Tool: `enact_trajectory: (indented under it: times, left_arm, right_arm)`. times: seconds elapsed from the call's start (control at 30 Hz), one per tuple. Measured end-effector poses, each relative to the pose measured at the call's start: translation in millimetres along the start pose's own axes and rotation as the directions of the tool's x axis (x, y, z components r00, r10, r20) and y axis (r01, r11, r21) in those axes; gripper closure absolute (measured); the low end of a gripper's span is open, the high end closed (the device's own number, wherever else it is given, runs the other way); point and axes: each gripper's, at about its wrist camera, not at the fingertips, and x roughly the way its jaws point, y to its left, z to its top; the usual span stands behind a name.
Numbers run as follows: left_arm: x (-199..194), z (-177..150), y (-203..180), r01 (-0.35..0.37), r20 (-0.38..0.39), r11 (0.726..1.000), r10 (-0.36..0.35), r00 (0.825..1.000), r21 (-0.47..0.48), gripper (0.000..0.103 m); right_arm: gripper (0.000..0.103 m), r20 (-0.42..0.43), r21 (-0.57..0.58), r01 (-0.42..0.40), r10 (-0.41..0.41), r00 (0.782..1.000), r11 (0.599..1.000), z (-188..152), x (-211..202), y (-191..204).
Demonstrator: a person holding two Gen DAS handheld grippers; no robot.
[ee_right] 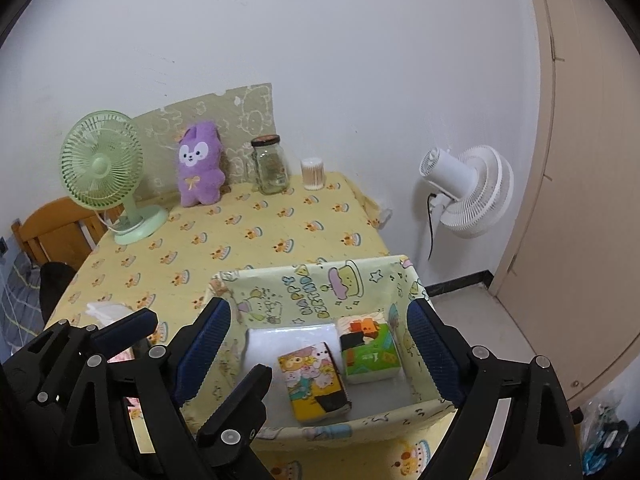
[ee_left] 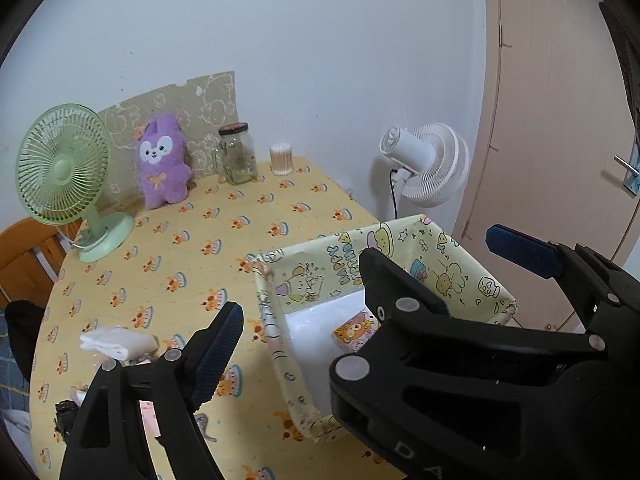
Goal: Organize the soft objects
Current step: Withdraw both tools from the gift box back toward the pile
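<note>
A: What is the room showing?

B: A white wall is standing behind a table (ee_right: 248, 236) that is wearing a yellow cloth printed with cakes. At the far end a green fan (ee_right: 102, 166), a purple plush (ee_right: 199, 164), a jar (ee_right: 271, 166) and a tub of swabs (ee_right: 313, 174) are lining the wall. A white fan (ee_right: 468, 192) is standing off the table, far right of the right gripper.

A: And the soft things?

B: A box (ee_right: 320, 292) with cartoon-printed yellow walls is sitting just ahead of the right gripper (ee_right: 320, 356). Inside, a clear-wrapped white pack (ee_right: 288, 338) is lying flat at the back left, a green tissue pack (ee_right: 370, 352) is lying at the right, and a yellow cartoon pack (ee_right: 314, 384) is leaning in front, tilted. Whether the packs are touching each other, I cannot tell. A loose white tissue bundle (ee_left: 116, 342) is lying on the cloth, just ahead of the left gripper's left finger.

A: How are the grippers standing?

B: The right gripper is spreading wide, its blue pads (ee_right: 430, 354) straddling the box's width and gripping nothing. The left gripper (ee_left: 372, 304) is also gaping wide and empty; its left pad is hanging over the cloth beside the box, its right one over the box's far right side. The right gripper's black finger is crossing in front of the left camera, above the box.
</note>
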Motion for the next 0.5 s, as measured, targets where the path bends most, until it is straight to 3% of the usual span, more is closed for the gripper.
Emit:
enact_trajectory:
  times: [0.5]
  left_arm:
    - [-43, -6, 26, -0.044, 0.073, 0.999, 0.045, 0.996, -0.014, 0.018]
  right_arm:
    - [0.010, 0.054, -0.050, -0.027, 0.029, 0.998, 0.998, 4, -36, 39]
